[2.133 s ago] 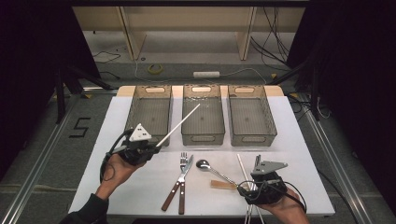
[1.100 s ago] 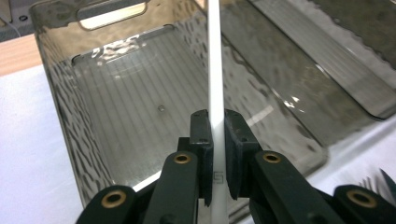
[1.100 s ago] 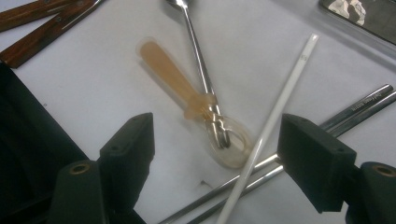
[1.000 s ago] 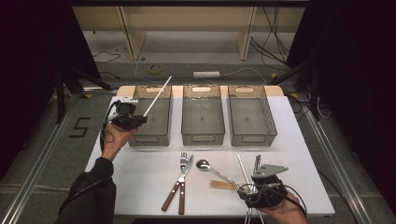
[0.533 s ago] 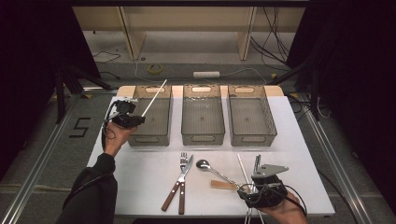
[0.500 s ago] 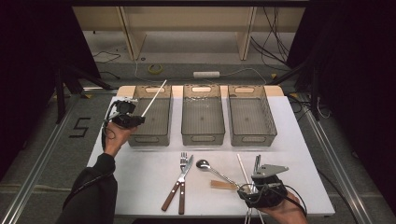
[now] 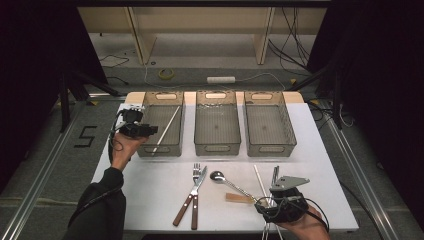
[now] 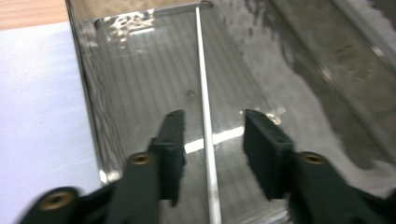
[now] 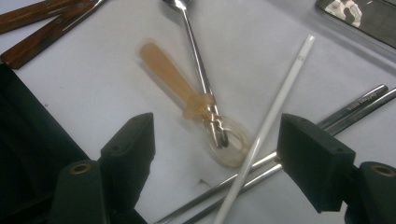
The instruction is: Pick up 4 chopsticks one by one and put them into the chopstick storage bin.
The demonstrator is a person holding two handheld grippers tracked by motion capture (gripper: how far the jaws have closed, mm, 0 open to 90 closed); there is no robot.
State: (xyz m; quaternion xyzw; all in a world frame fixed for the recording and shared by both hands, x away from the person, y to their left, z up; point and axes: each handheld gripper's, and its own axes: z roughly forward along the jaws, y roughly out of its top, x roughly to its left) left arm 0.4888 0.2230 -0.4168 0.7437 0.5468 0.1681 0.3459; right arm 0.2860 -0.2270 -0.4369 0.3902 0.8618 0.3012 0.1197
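White chopstick (image 8: pixel 205 116) lying loose in the left bin (image 7: pixel 161 127), slanting from the near end up toward the far right corner. Left gripper (image 7: pixel 150 130) hovering over the bin's near-left rim, fingers (image 8: pixel 170 140) just been opening, now parted about halfway, the chopstick running between them in the left gripper view but untouched by either pad. Nothing gripped there.

Middle bin (image 7: pixel 216 125) and right bin (image 7: pixel 268 125) lined up alongside, all three along the table's (image 7: pixel 150 200) far edge.

Down toward the near edge: fork and knife (image 7: pixel 192 195) with wooden handles, side by side near the middle. Just right of them a metal spoon (image 9: pixel 196 51), its handle end crossing a translucent orange spoon (image 9: pixel 177 84). Second white chopstick (image 9: pixel 266 126) lying across a pair of metal chopsticks (image 9: pixel 327 121) by the near right corner.

Right gripper (image 9: pixel 217 158) parked low over that cluster, fingers (image 9: pixel 130 149) spread wide, holding nothing, the white chopstick and the orange spoon's bowl framed between them.
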